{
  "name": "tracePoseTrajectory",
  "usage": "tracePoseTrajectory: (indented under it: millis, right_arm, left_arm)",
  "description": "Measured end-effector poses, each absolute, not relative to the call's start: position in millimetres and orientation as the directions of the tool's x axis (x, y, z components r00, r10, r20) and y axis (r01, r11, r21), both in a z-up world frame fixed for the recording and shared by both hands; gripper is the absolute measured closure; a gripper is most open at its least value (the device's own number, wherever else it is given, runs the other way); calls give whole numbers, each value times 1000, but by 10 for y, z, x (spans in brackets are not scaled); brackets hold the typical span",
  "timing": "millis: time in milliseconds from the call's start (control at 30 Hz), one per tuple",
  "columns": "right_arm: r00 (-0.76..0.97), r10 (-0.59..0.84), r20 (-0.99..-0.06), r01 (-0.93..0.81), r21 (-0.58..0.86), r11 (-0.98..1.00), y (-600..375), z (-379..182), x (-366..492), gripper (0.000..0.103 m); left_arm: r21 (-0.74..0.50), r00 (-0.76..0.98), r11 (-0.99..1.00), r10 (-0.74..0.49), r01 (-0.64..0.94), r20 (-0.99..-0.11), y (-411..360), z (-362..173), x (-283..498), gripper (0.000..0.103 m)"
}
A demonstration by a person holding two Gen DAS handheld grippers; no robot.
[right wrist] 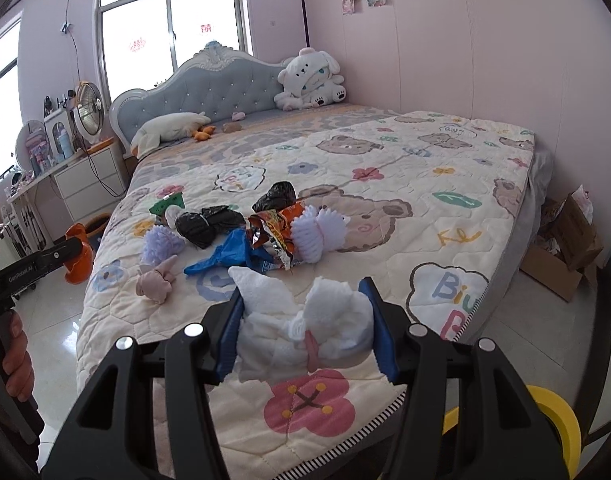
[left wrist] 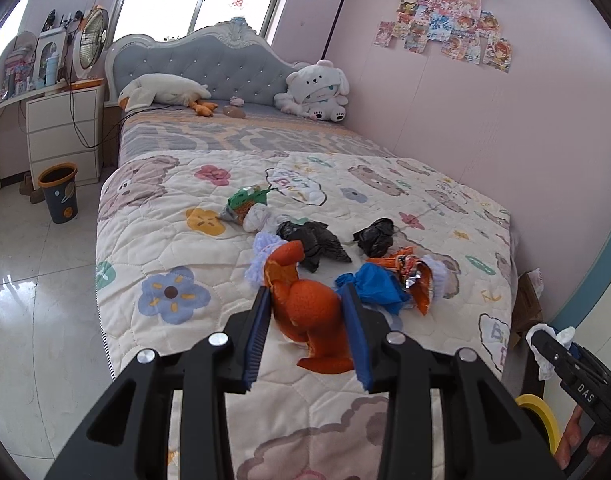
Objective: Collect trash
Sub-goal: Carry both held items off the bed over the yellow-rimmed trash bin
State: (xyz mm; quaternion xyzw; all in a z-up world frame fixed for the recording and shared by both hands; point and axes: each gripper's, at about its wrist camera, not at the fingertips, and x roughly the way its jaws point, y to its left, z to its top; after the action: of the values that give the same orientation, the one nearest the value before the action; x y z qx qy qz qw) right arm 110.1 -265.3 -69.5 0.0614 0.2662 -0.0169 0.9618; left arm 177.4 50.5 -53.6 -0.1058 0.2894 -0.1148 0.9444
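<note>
My left gripper (left wrist: 307, 300) is shut on a piece of orange peel (left wrist: 305, 308), held above the bed's near end; the peel also shows in the right wrist view (right wrist: 78, 254). My right gripper (right wrist: 305, 302) is shut on a crumpled white tissue (right wrist: 305, 328) over the bed's foot; it shows in the left wrist view (left wrist: 545, 344). On the quilt lie a blue bag (left wrist: 379, 286), two black bags (left wrist: 313, 240) (left wrist: 375, 236), an orange snack wrapper (left wrist: 409, 272), a green wrapper (left wrist: 245, 200) and purple fluffy pieces (right wrist: 159, 244).
A dark bin with an orange rim (left wrist: 58, 192) stands on the tiled floor left of the bed, by white drawers (left wrist: 61, 132). A yellow-rimmed bin (right wrist: 553, 420) is at the bed's foot. Cardboard boxes (right wrist: 565, 256) sit by the right wall. Plush toys (left wrist: 317, 92) lie at the headboard.
</note>
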Motion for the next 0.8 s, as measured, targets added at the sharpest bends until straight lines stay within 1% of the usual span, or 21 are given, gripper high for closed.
tracePoseTrajectory:
  millis: [167,367,567,800]
  right_arm:
    - [889,-11,-458,63,99,993,-2725,-424,772,51]
    - [913,-26,-406,75,105,992,-2893,-180,407,50]
    - [925,-34,-378,90,130,987,-3119,5,65,50]
    - [934,-98,-344,145,113,983,-3351,169,-304,50]
  left_arm:
    - [-280,799,932,-346,231,-492,320,-359,1480,69]
    - [-247,793,915,-401,320,-459,-5,-170,1137,69]
    - [-201,774,891,-453,406,-443,-368,-41,845,69]
    - [-168,734,854,-511,492,-448,-725,35,603,69]
